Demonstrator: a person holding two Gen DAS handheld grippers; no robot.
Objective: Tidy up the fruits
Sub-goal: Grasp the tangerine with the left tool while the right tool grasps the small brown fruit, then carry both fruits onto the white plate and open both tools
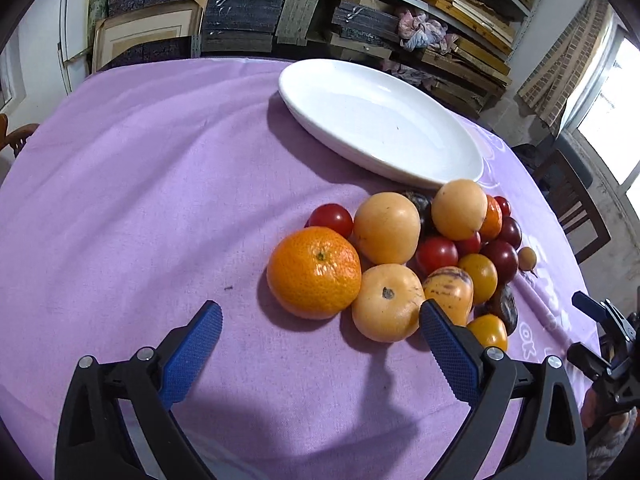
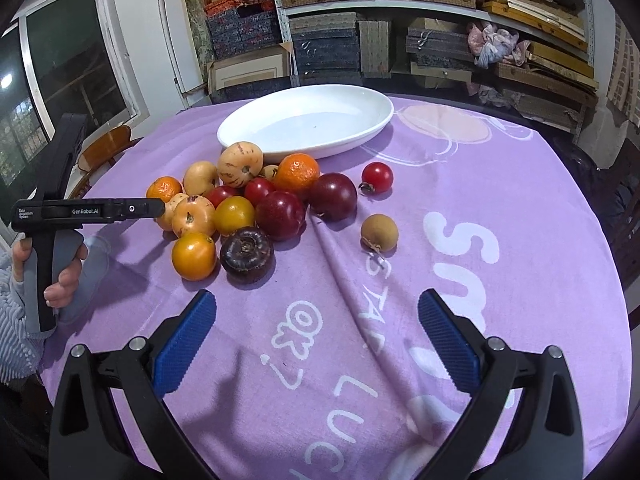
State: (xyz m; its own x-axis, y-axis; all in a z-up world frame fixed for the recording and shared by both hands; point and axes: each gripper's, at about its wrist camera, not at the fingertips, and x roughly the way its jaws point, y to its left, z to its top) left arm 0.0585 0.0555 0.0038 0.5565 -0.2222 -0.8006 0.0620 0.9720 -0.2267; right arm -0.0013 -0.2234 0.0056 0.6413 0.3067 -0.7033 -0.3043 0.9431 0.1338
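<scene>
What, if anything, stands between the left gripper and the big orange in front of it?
Nothing visible. The left gripper is open over bare purple cloth, and the big orange lies just ahead of its fingertips.

Left gripper (image 1: 320, 316) held low and level, blue-padded fingers (image 1: 192, 354) spread wide, nothing between them. Right gripper (image 2: 316, 304) likewise spread wide and holding nothing, tilted slightly downward. Seen from the right wrist, left hand (image 2: 60, 276) wrapped around the left tool's upright grey handle, fingers curled round its front, pale ribbed sleeve (image 2: 12, 320) at the wrist.
</scene>
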